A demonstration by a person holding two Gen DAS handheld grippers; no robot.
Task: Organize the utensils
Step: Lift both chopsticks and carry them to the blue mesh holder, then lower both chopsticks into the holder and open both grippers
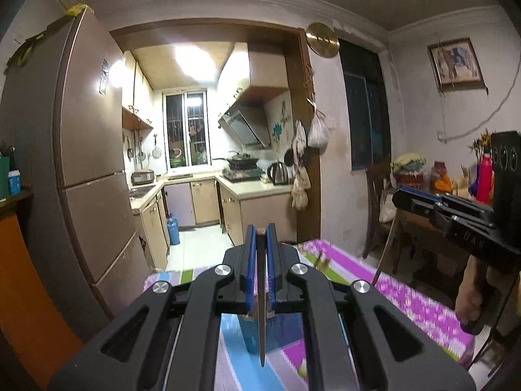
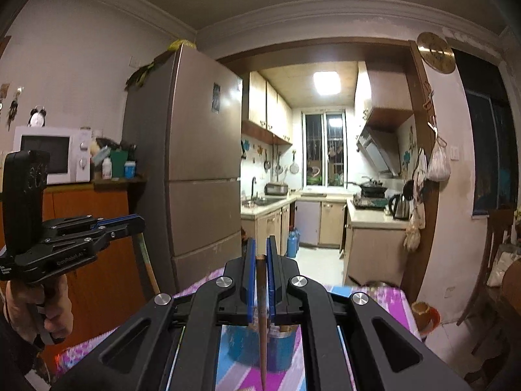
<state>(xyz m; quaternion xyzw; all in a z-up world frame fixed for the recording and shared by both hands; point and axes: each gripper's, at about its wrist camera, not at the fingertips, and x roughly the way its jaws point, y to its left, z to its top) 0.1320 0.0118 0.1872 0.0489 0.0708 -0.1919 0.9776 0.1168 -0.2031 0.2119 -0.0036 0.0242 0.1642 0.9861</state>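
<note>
My left gripper (image 1: pixel 260 233) is shut on a thin utensil with a dark handle and a metal blade (image 1: pixel 261 325) that hangs down, point over a blue holder (image 1: pixel 283 332) on the striped tablecloth. My right gripper (image 2: pixel 260 247) is shut on a brown wooden stick (image 2: pixel 262 332) that hangs down in front of a blue holder (image 2: pixel 247 345). Each gripper shows in the other's view: the right one (image 1: pixel 399 197) at right, the left one (image 2: pixel 138 223) at left, both raised above the table.
A table with a pink, blue and green striped cloth (image 1: pixel 407 296) lies below. A fridge (image 2: pixel 195 169) stands at left, a kitchen doorway behind. An orange cup (image 2: pixel 425 316) sits at the table's right edge. Chairs (image 1: pixel 377 202) and a cluttered side table stand at right.
</note>
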